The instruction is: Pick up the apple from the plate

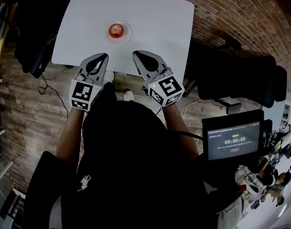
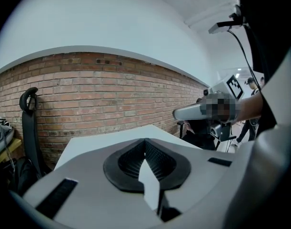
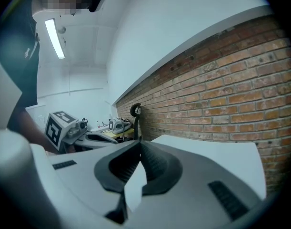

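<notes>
Apple (image 1: 116, 30) on plate (image 1: 128, 34), ahead of left claw (image 1: 105, 56), right claw (image 1: 135, 53), both closed

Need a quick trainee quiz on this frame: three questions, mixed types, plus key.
1. True or false: the apple lies on the plate.
2. Choose one. The left gripper is: A) open, B) shut and empty, C) shut on the apple.
3. Fill in: the plate stands on the white ____.

Key: 1 true; 2 B; 3 table.
</notes>
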